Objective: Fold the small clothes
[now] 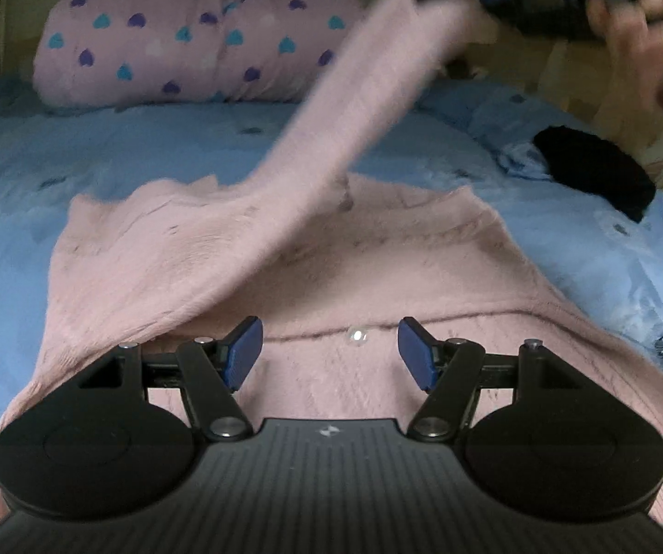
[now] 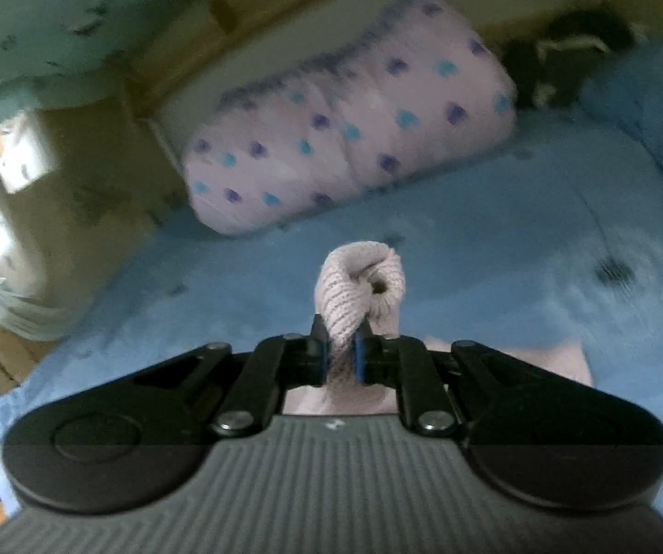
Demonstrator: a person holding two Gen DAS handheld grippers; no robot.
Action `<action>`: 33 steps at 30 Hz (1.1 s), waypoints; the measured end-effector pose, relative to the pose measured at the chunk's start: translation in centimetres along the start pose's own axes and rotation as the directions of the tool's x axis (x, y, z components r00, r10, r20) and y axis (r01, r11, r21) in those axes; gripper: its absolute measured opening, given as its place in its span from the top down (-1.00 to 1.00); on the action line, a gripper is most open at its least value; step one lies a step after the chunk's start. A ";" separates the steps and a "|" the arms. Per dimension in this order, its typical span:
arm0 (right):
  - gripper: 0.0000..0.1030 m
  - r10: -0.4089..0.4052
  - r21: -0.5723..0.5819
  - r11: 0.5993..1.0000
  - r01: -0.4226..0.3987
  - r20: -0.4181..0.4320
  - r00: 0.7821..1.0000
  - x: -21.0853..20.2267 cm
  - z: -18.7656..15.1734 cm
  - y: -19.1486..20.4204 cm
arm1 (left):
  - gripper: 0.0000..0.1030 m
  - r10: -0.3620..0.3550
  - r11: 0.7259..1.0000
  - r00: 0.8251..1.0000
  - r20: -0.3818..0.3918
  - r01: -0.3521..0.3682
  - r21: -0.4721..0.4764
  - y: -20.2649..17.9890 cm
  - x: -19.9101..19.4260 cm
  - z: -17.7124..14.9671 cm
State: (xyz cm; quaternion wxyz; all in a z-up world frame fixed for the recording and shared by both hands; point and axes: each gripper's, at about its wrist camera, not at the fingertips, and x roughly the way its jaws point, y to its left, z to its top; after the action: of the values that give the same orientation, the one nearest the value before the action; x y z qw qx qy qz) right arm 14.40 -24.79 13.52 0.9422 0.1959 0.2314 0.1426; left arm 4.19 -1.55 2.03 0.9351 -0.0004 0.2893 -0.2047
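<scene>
A pink knitted sweater [image 1: 377,277] lies spread across a bed covered in a blue sheet [image 1: 147,157], with 1 sleeve [image 1: 331,106] lifted off the garment and stretched diagonally up toward the far right. The left gripper [image 1: 330,353] hovers low over the near part of the sweater, its 2 blue-padded fingers [image 1: 244,351] spread wide with nothing between them; a small shiny bead or button [image 1: 358,335] shows on the knit between the pads. The right gripper [image 2: 344,360], seen blurred at the top right of the left wrist view with the person's hand [image 1: 631,46] behind it, has the sleeve's end. In the right wrist view its fingers [image 2: 320,360] are drawn narrow on the ribbed cuff [image 2: 359,291], which bunches and curls just beyond the tips, above the blue sheet. A pink pillow [image 1: 193,41] printed with purple and teal hearts rests at the head of the bed, well apart from the sweater. A dark garment [image 1: 599,171] sits on the sheet at the right edge, near the person's hand and apart from the sweater. Much of the right wrist view is smeared; a wooden bed frame [image 2: 257,14] shows behind the pillow.
</scene>
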 end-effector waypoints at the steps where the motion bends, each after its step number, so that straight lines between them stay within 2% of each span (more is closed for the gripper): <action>1: 0.74 0.019 -0.008 1.000 -0.019 0.010 1.000 -0.2 0.8 0.8 | -0.36 -0.006 1.000 1.000 0.015 0.006 0.013 0.0 0.0 0.1; 4: 0.74 0.072 -0.047 0.996 -0.070 0.040 0.997 -1.0 3.0 3.3 | -0.36 -0.052 0.998 0.996 0.077 0.050 0.025 1.0 -0.5 0.4; 7: 0.74 0.121 -0.100 0.988 -0.114 0.071 0.990 -2.2 4.7 5.7 | -0.36 -0.063 0.998 0.991 0.121 0.063 0.004 2.2 -0.4 1.1; 12: 0.74 0.177 -0.150 0.975 -0.162 0.098 0.979 -3.6 6.1 7.9 | -0.36 0.013 1.000 0.994 0.109 -0.013 0.007 3.0 2.4 2.1; 15: 0.74 0.204 -0.172 0.967 -0.186 0.092 0.975 -3.7 6.2 9.2 | -0.36 0.151 0.987 0.985 0.086 -0.155 0.039 3.0 3.6 2.6; 18: 0.74 0.223 -0.209 0.958 -0.198 0.100 0.970 -4.2 6.1 10.5 | -0.36 0.313 0.945 0.947 0.075 -0.319 0.074 3.4 3.6 2.3; 20: 0.74 0.220 -0.231 0.954 -0.192 0.104 0.970 -4.4 5.9 10.8 | -0.36 0.391 0.914 0.920 0.035 -0.393 0.102 4.0 3.8 1.8; 23: 0.74 0.202 -0.243 0.955 -0.172 0.104 0.974 -4.7 5.4 10.3 | -0.36 0.398 0.915 0.916 -0.054 -0.392 0.093 5.3 4.3 1.3; 27: 0.74 0.150 -0.265 0.957 -0.120 0.095 0.984 -4.4 4.4 9.0 | -0.36 0.371 0.927 0.926 -0.064 -0.365 0.093 5.1 3.7 1.0; 30: 0.74 0.072 -0.290 0.956 -0.045 0.082 0.994 -4.0 2.8 6.7 | -0.36 0.337 0.940 0.937 -0.091 -0.329 0.092 4.9 3.0 0.7; 33: 0.74 -0.015 -0.272 0.962 0.026 0.043 0.999 -3.3 1.1 3.2 | -0.36 0.316 0.948 0.940 -0.127 -0.309 0.073 5.4 2.2 0.2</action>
State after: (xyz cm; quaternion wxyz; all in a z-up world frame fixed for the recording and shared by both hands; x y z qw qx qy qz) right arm 11.60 -23.44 17.09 0.9661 0.0649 0.1925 0.1592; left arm 8.04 2.48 0.35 0.9334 0.0838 0.3437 -0.0608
